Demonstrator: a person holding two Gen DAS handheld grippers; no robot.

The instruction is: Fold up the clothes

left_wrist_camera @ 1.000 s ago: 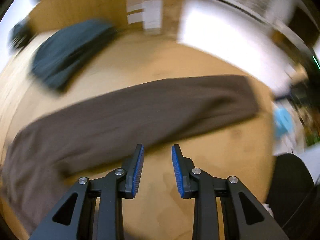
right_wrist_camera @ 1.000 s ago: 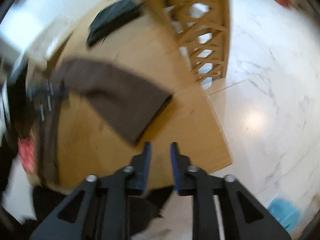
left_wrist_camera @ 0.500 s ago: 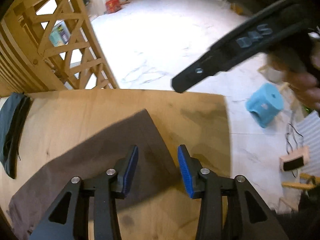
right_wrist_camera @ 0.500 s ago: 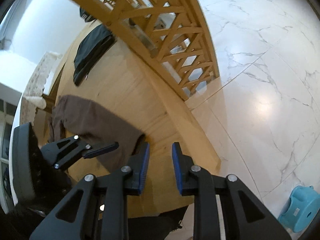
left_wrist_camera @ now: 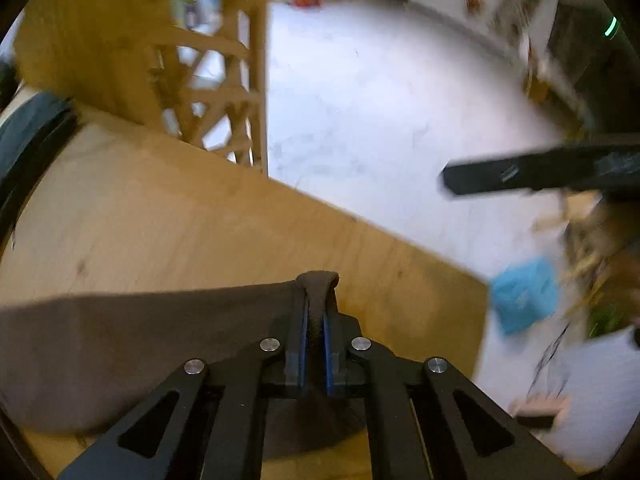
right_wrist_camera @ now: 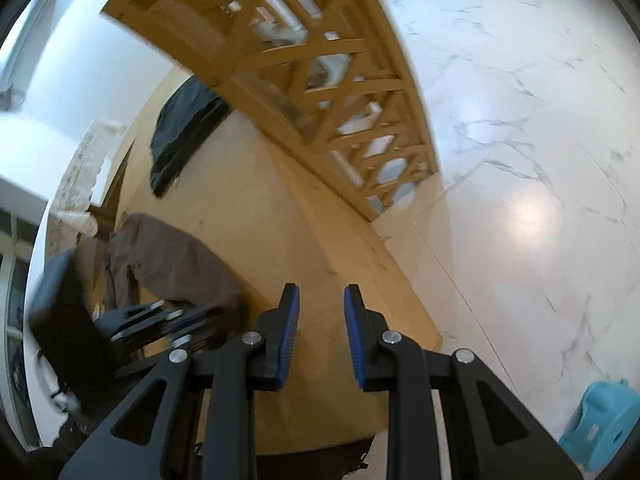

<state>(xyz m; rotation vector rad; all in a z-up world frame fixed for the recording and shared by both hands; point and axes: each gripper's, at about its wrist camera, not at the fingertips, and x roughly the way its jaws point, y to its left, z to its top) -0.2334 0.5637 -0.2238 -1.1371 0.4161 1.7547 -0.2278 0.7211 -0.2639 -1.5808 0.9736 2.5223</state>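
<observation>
Left wrist view: one left claw point(left_wrist_camera: 315, 322) is seen clamped down on a pinched corner of one brown garment point(left_wrist_camera: 132, 344), with a small fold of cloth poking out past the fingertips. The rest of the garment is spread flat toward the left on the wooden counter point(left_wrist_camera: 192, 232). One dark folded garment point(left_wrist_camera: 28, 136) is seen at the far left edge of the counter, well apart from the brown one. The counter's right edge is seen running diagonally just beyond the claw; a bare strip of wood is left between the claw and that corner. One wooden lattice frame point(left_wrist_camera: 224, 92) is seen standing at the counter's far side. One blue stool point(left_wrist_camera: 524, 296) is seen on the white floor point(left_wrist_camera: 380, 112) beyond the edge. The right claw's arm is seen blurred at the right, over the floor. Right wrist view: one right claw point(right_wrist_camera: 321, 322) is seen part open, with nothing between its blue pads, held over bare counter near the counter's corner. The left claw point(right_wrist_camera: 208, 314) is seen to its left, blurred, at the near end of the brown garment point(right_wrist_camera: 168, 256). The dark garment point(right_wrist_camera: 184, 132) is seen farther off beside the lattice. Open wood is left between the two garments.
</observation>
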